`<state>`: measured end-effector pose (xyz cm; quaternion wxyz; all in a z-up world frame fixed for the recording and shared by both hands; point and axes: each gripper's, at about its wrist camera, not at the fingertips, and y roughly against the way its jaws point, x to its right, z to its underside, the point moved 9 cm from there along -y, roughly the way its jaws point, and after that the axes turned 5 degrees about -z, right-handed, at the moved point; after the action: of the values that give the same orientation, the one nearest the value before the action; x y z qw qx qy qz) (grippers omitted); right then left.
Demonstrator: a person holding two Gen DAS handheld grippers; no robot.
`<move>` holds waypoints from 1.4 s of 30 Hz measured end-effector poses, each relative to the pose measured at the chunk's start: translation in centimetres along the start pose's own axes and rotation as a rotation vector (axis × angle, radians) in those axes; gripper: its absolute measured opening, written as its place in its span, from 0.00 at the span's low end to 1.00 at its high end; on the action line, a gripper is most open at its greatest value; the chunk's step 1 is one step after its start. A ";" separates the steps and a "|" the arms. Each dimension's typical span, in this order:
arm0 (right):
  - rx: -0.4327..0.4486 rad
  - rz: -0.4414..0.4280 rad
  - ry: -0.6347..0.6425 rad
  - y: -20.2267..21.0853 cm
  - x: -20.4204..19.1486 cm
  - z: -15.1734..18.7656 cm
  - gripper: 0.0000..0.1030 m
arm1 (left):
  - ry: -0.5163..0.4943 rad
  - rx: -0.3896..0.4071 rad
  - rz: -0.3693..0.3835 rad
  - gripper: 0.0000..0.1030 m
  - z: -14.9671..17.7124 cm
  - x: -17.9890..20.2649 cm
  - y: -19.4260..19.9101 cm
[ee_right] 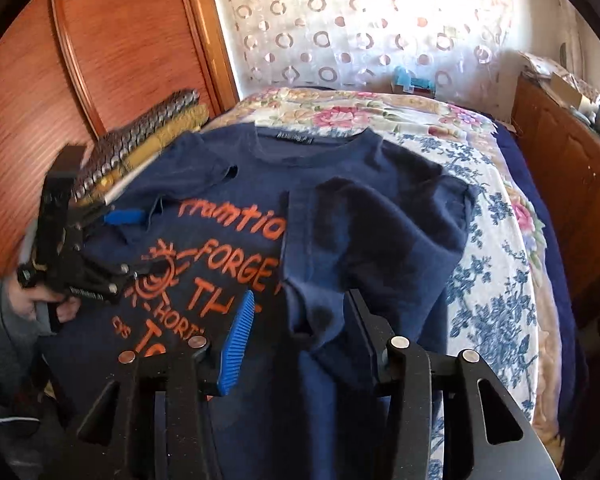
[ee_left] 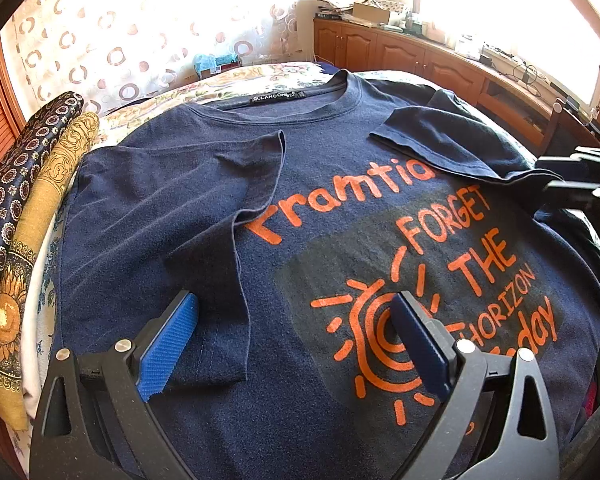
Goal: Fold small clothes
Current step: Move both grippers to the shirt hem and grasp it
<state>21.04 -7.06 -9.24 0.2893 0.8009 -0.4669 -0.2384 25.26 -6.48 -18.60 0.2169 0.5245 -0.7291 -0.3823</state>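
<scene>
A navy T-shirt [ee_left: 320, 208] with orange print lies face up on the bed, collar away from me, both sleeves folded in over the chest. My left gripper [ee_left: 294, 312] is open just above its lower middle, over the left fold's edge, holding nothing. In the right wrist view the shirt [ee_right: 380, 232] has its right side folded over the print. My right gripper [ee_right: 300, 320] is open, with a raised fold of the shirt between its jaws, not pinched. The left gripper also shows in the right wrist view [ee_right: 112, 224]; the right gripper shows at the right edge of the left wrist view [ee_left: 580, 184].
Folded patterned cloths [ee_left: 24, 216] are stacked at the shirt's left. The floral bedspread [ee_right: 492, 280] extends to the right. A wooden wardrobe [ee_right: 100, 60] stands at left, a low wooden cabinet [ee_left: 420, 56] at far right, curtains [ee_left: 140, 32] behind.
</scene>
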 end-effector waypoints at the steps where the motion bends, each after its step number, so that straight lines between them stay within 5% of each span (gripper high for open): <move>1: -0.010 0.016 -0.001 0.2 0.6 0.3 0.47 | 0.000 0.000 0.000 0.94 0.0 0.0 0.0; 3: -0.024 0.019 -0.034 -0.6 1.0 0.2 0.41 | 0.000 0.000 0.000 0.94 0.0 0.0 0.0; 4: -0.029 0.004 -0.029 -0.9 0.7 0.1 0.13 | 0.000 0.000 0.000 0.94 0.0 0.0 0.0; 5: -0.027 0.004 -0.007 -0.9 0.1 -0.1 0.07 | 0.000 0.000 0.000 0.94 0.0 0.0 0.0; 8: -0.011 -0.091 0.021 0.1 -2.3 -1.1 0.07 | 0.000 0.000 0.000 0.94 0.0 0.0 0.0; 14: -0.049 -0.111 0.068 0.2 -4.6 -0.4 0.07 | 0.000 0.000 0.000 0.94 0.0 0.0 0.0; 19: -0.071 -0.131 0.088 0.0 -4.8 -0.4 0.40 | 0.008 0.000 -0.002 0.94 0.0 -0.2 0.1; 26: 0.009 -0.061 0.054 0.6 -0.3 -3.3 0.48 | 0.045 0.029 0.017 0.94 -0.3 -2.0 2.1; 35: 0.040 0.024 0.043 -1.5 3.8 -6.2 0.56 | 0.100 0.090 -0.088 0.93 -3.7 -9.2 4.3; 42: 0.024 0.122 -0.006 -5.0 8.9 -7.0 0.58 | 0.166 0.039 -0.121 0.57 -5.3 -14.8 1.8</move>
<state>32.71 -11.30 -8.65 0.2924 0.7736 -0.5186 -0.2173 33.25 5.83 -12.62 0.2429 0.6018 -0.6828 -0.3356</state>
